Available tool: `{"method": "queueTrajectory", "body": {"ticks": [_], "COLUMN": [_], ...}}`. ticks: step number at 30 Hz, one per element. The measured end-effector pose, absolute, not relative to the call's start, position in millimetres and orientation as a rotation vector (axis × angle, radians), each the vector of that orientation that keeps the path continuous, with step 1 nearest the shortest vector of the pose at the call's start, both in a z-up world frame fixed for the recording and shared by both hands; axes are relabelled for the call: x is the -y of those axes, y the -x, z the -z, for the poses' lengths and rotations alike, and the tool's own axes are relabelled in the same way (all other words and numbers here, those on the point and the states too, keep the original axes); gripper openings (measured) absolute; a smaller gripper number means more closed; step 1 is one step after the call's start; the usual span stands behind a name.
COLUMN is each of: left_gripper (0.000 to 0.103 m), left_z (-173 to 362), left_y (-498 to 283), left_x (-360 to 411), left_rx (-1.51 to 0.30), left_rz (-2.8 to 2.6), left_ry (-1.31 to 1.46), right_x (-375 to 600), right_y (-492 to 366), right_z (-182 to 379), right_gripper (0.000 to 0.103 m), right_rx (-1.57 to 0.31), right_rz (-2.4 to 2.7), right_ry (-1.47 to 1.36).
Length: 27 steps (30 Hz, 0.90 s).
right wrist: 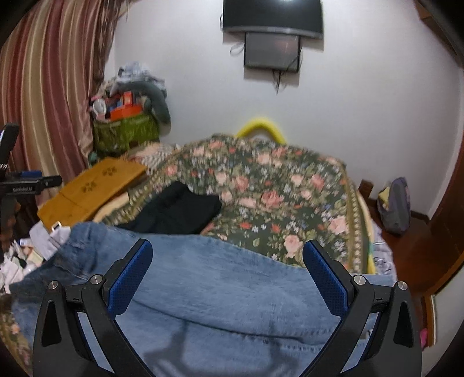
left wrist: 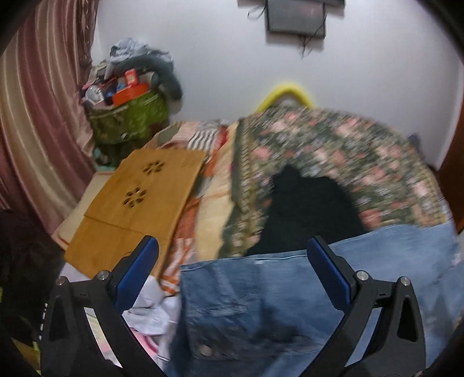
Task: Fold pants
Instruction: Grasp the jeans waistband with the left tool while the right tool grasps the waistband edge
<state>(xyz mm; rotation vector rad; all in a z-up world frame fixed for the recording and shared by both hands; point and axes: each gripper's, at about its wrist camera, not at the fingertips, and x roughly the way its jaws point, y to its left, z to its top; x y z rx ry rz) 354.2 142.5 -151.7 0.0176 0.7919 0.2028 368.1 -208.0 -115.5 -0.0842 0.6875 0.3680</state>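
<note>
Hovering over blue jeans [right wrist: 232, 290] on floral bedspread [right wrist: 275, 188] | left gripper [left wrist: 232, 275] and right gripper [right wrist: 227, 271] both spread wide, empty | denim directly beneath both, long axis crosswise

Our left gripper [left wrist: 232, 255] and right gripper [right wrist: 227, 256] look alike: black angular frames with triangular cutouts, round silver screws at the joints, and blue textured pads [right wrist: 130, 278] lining each finger.

One pair of blue jeans [right wrist: 220, 290] is lying at the bottom of the frame, one black garment [right wrist: 179, 207] at mid-left, one floral bedspread [right wrist: 275, 188] at centre, one wooden board [right wrist: 92, 185] at left, and two screens are hanging at the top: television [right wrist: 272, 14] and monitor [right wrist: 272, 50].
</note>
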Motion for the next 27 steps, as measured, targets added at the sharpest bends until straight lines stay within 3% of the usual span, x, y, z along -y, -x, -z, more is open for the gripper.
{"method": "queueTrajectory", "body": {"ticks": [3, 5, 8, 17, 21, 22, 24, 25, 27], "left_gripper": [0.1, 0.087, 0.078, 0.062, 0.056, 0.054, 0.047, 0.036, 0.027], "left_z": [189, 212, 248, 309, 319, 320, 319, 318, 315], "left_y": [-378, -389, -403, -418, -420, -420, -420, -419, -417], "left_x": [-158, -165, -174, -181, -181, -181, -183, -183, -183], "left_rx": [-0.883, -0.942, -1.038, -1.193, -1.189, -1.188, -1.185, -1.181, -1.174], "left_rz": [-0.221, -0.226, -0.215, -0.189, -0.18, -0.181, -0.193, -0.202, -0.212], "left_ry": [-0.044, -0.041, -0.033, -0.022, 0.009, 0.027, 0.044, 0.039, 0.04], "right_x": [209, 210, 212, 206, 190, 189, 187, 185, 185], "right_y": [-393, -410, -433, -485, -494, -495, -492, -491, -489], "right_z": [139, 155, 176, 209, 228, 231, 230, 229, 227], "right_gripper": [0.103, 0.103, 0.102, 0.101, 0.084, 0.083, 0.078, 0.074, 0.057], "right_rx": [-0.759, -0.814, -0.889, -0.976, -1.03, -1.028, -1.008, -1.013, -1.031], "right_rz": [-0.395, -0.422, -0.458, -0.518, -0.552, -0.551, -0.559, -0.582, -0.617], "right_ry": [0.084, 0.07, 0.053, 0.055, 0.119, 0.128, 0.141, 0.148, 0.143]}}
